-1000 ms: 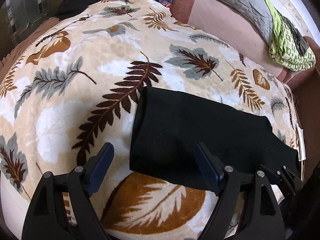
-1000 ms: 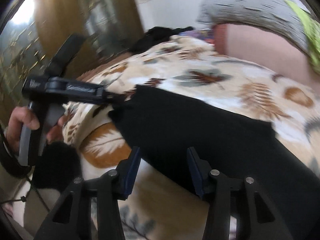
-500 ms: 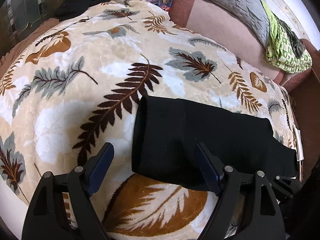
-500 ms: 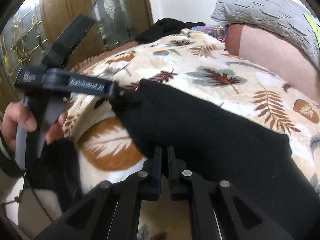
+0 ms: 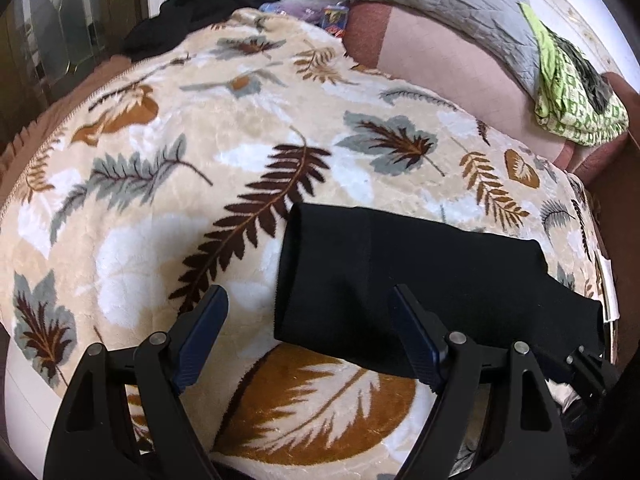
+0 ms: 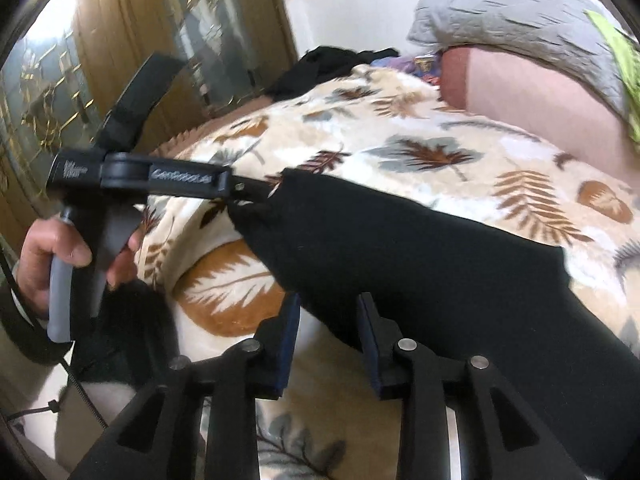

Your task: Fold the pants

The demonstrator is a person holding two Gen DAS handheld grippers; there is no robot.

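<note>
1. While the person's left hand (image 6: 48, 264) grips a grey handle at the left edge of the right wrist view, the left gripper (image 6: 256, 196) reaches rightward to the near-left corner of the black pants (image 6: 420, 264).
2. From its own camera, the left gripper (image 5: 308, 312) stands wide open over that corner: one finger hangs above the leaf-patterned blanket (image 5: 168, 184), the other above the black cloth, and neither pad presses on anything.
3. Folded into a dark band, the pants (image 5: 420, 272) lie flat on the near part of the blanket, running from its middle out to the right edge.
4. Just near of the pants' front edge, the right gripper (image 6: 328, 320) has just been opening its jaws; a narrow gap shows between the pads, with only a bit of the cloth's hem in front of it and nothing clamped.
5. At the far right, a grey quilted pillow (image 5: 432, 4) and a green patterned cloth (image 5: 568, 92) rest against a pink cushion (image 5: 448, 72).
</note>
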